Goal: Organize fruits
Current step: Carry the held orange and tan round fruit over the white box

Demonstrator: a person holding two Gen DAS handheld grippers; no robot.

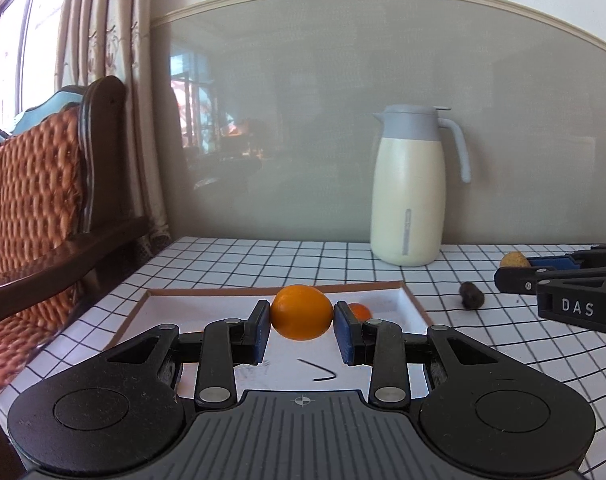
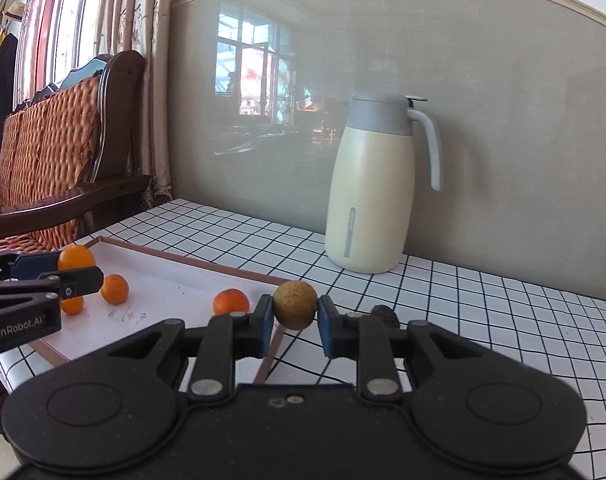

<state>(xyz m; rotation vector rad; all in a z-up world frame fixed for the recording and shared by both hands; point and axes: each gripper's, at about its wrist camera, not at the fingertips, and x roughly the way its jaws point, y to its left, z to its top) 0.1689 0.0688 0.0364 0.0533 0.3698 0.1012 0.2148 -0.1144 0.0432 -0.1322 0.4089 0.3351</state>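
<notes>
My left tongs (image 1: 301, 330) are clamped on a large round orange fruit (image 1: 301, 312), blue pads pressed to both its sides, and I'm holding it above the white shallow tray with a brown rim (image 1: 417, 306). Just past the right pad, at about 1 o'clock, a small orange mandarin (image 1: 361, 311) lies on the tray floor, half hidden. A black pen stroke marks the tray beneath the fruit.

My right tongs (image 2: 295, 318) grip a round yellow-brown speckled fruit (image 2: 295, 305), squeezed between the pads over the tray's near right corner. At 10 o'clock from it a mandarin (image 2: 231, 301) rests in the tray; further left, around 9 o'clock, two more small oranges (image 2: 115, 289) lie beside the left tongs (image 2: 73, 276), which carry the big orange (image 2: 75, 258).

At 2 o'clock, close behind my right pad, a dark wrinkled oval fruit (image 2: 385, 315) rests on the counter, a white cloth with a black grid (image 2: 483, 320), outside the tray.

Further back at 1 o'clock stands a cream thermos jug with grey lid and handle (image 2: 369, 200), upright by the grey wall panel (image 2: 503, 100). Far left, at 10 o'clock, is a dark wooden chair with woven orange cushion (image 2: 51, 152) and beige curtains (image 2: 143, 20).
</notes>
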